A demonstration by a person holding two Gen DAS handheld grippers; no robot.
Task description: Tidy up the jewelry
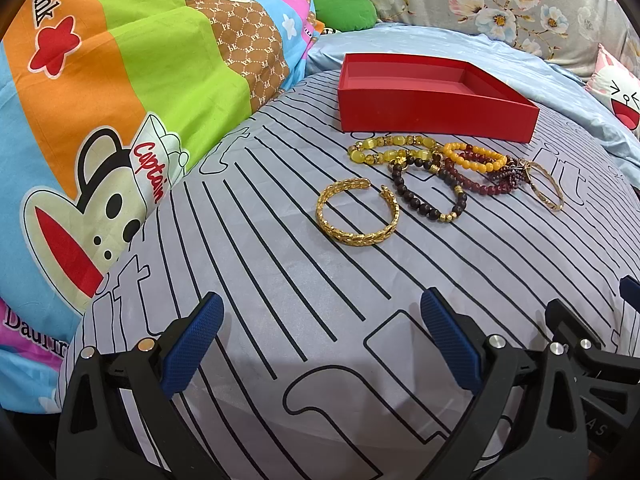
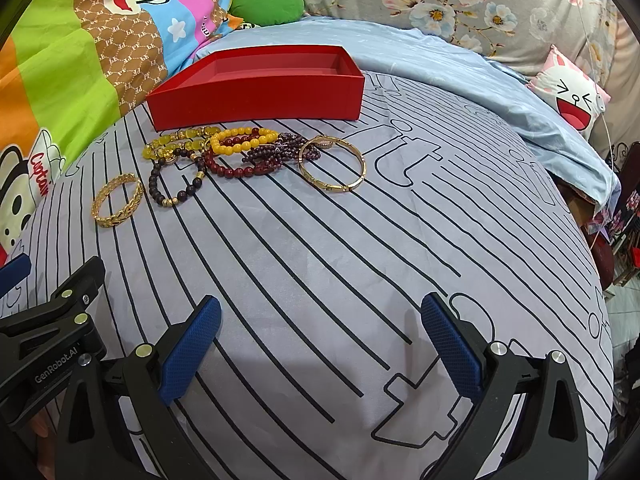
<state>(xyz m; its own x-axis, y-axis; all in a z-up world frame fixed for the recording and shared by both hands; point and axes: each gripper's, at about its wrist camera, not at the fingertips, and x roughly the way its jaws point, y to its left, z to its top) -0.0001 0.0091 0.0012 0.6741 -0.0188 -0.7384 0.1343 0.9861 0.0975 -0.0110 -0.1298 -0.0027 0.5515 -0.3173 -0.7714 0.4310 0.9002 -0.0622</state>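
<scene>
An empty red box (image 1: 436, 110) (image 2: 256, 98) stands on a grey striped bedsheet (image 1: 280, 280). In front of it lie several bracelets: a gold leaf cuff (image 1: 357, 211) (image 2: 117, 200), a yellow bead bracelet (image 1: 390, 151) (image 2: 176, 147), a dark bead bracelet (image 1: 430, 192) (image 2: 176, 184), an orange bead bracelet (image 1: 474, 156) (image 2: 244, 140), a dark red one (image 2: 236, 166), a purple cluster (image 2: 276, 150) and a thin gold bangle (image 1: 548, 188) (image 2: 332, 168). My left gripper (image 1: 320, 336) is open and empty, well short of the cuff. My right gripper (image 2: 320, 336) is open and empty, near the sheet's front.
A bright cartoon-print quilt (image 1: 100, 100) is piled at the left. A green cushion (image 2: 268, 2) and a floral pillow (image 2: 460, 0) lie behind the box. A pale blue sheet (image 2: 480, 76) and a cartoon-face pillow (image 2: 572, 92) are at the right, where the bed edge drops.
</scene>
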